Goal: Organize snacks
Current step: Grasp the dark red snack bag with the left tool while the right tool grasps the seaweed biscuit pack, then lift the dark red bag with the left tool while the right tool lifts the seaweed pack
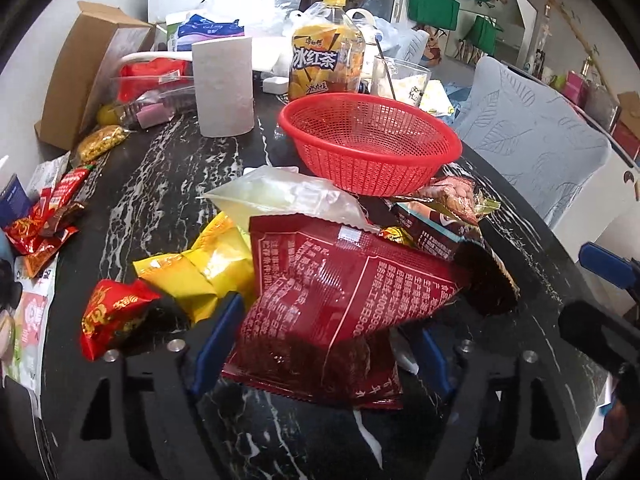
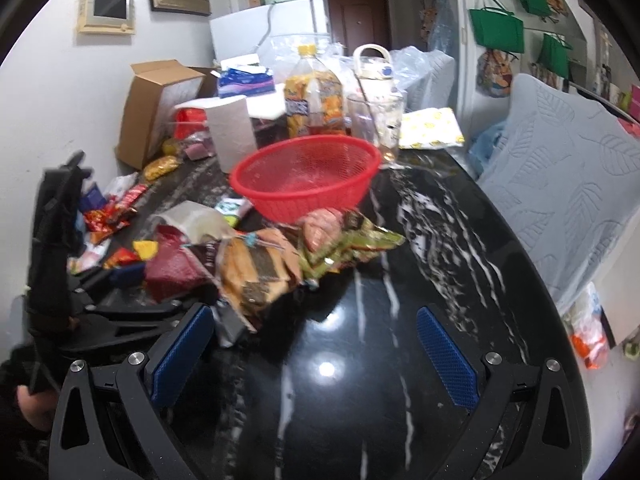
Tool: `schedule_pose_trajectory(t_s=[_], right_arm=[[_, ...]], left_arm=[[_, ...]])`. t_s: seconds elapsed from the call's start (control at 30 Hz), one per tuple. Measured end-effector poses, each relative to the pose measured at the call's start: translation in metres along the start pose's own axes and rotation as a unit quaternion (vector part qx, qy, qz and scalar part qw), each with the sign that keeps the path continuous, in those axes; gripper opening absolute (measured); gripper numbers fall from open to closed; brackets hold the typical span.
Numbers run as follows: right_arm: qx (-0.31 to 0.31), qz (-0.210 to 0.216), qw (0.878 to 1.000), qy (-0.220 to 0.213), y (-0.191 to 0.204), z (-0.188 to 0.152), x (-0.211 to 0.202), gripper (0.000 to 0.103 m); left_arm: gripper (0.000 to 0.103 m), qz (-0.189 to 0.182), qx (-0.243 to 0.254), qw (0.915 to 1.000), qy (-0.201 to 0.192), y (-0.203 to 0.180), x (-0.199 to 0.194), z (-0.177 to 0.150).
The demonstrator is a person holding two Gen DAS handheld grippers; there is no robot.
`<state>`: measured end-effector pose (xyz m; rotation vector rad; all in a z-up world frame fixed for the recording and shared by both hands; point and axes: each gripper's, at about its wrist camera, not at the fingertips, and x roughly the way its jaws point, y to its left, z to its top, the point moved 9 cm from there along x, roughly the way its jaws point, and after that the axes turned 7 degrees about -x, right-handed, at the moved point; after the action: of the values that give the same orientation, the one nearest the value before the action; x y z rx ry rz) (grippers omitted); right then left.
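Now, left wrist view: your left gripper [image 1: 320,344] straddles the dark red packet [image 1: 332,300], fingers at its two edges, apparently pinching it; its long axis runs ahead toward the red basket [image 1: 370,142], just beyond the pile. Right wrist view: your right gripper [image 2: 316,356] stands wide open, holding nothing, over bare table [image 2: 440,240]; the snack pile [image 2: 260,264] lies ahead-left, so the left is nearer.

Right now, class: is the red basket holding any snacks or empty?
Empty. The red basket shows only bare mesh inside in both views; the snack packets lie outside on the table.
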<state>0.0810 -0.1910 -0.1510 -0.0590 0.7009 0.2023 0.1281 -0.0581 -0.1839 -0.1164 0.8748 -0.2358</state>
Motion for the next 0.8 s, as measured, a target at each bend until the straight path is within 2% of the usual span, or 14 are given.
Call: schedule_pose_trajectory(t_s=[0.1,0.2,0.43,0.63,0.8], right_arm=[[0.000,0.022,1.000,-0.010,0.010,0.011,0.000,0.103],[0.005,0.037,0.999,-0.004,0.015,0.020,0.008,0.103],[0.026,0.033,0.999,0.015,0.010,0.028,0.033,0.103],[0.039,0.043,0.996,0.067,0.009,0.005,0.062,0.102],[0.056,0.055,0.992,0.103,0.009,-0.018,0.073,0.099]], left_arm=[[0.076,-0.005,-0.012,0.9999,0.006,0.007,-0.004,-0.001],[0.076,0.006,-0.025,0.9996,0.015,0.018,-0.008,-0.004],[0.076,0.030,-0.028,0.9991,0.009,0.034,-0.024,-0.005],[0.076,0.032,-0.028,0.9987,0.029,0.037,-0.015,-0.014],[0.076,0.037,-0.017,0.9988,0.028,0.035,-0.019,-0.017]])
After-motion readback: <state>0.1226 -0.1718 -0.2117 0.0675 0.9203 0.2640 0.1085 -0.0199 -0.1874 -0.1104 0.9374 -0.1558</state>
